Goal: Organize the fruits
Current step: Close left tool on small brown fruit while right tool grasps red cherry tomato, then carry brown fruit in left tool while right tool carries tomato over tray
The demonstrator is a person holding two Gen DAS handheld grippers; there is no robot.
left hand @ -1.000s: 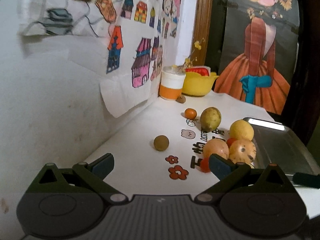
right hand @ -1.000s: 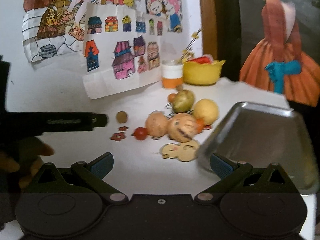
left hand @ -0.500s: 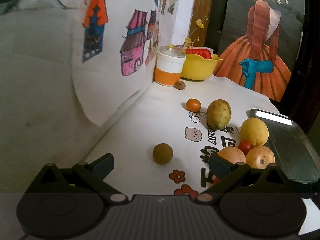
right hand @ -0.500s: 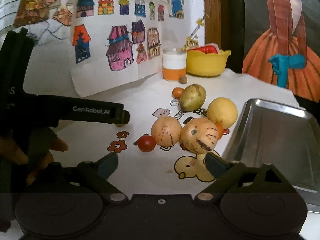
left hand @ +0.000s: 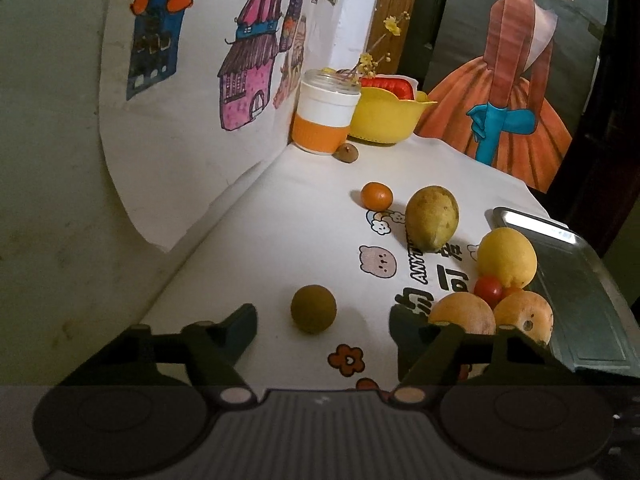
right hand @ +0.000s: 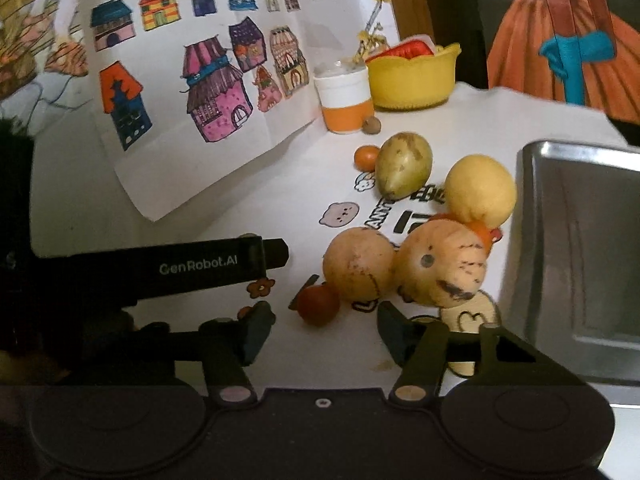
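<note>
Lying just ahead of the open left gripper, a round, dull-brown fruit.

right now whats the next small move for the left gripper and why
Probably ease the left gripper forward and close on the small round brown fruit. Its fingers are open, the fruit sits just ahead between them, apart from the other fruits, and the metal tray holds nothing visible.

The black two-finger left gripper is being held low at the bottom of its frame, jaws spread wide and empty. The black right gripper is likewise being held open, with the left one's arm crossing at left.
</note>
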